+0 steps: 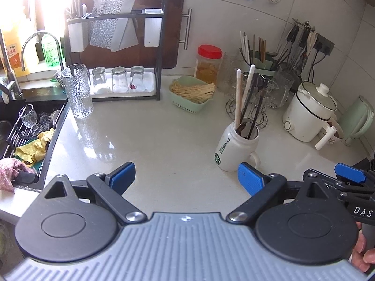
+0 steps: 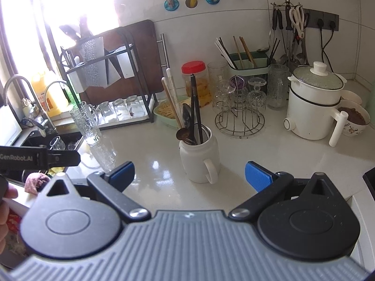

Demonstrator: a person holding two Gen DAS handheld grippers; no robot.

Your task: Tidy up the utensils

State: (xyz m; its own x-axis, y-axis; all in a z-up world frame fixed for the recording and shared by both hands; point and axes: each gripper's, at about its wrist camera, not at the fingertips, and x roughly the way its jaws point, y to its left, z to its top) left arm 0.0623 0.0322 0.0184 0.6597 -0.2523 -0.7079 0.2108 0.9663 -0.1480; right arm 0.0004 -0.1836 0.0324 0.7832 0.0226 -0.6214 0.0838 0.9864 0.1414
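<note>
I see the left tool (image 1: 186, 179) with fingers apart, empty, above bare counter (image 1: 152, 140). My right tool (image 2: 189, 175) is likewise spread and empty. The mug (image 2: 199, 157) stands upright on the counter at 12 o'clock of the right tool, holding chopsticks (image 2: 195, 107) and spoons (image 2: 185, 126). Green holder (image 2: 248, 69) stands at 1 o'clock, against the wall.

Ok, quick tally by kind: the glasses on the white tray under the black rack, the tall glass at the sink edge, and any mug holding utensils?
Upturned clear glasses on the white plastic tray: 3
Tall textured clear glass at the sink edge: 1
White ceramic mug holding utensils: 1
Total: 5
</note>
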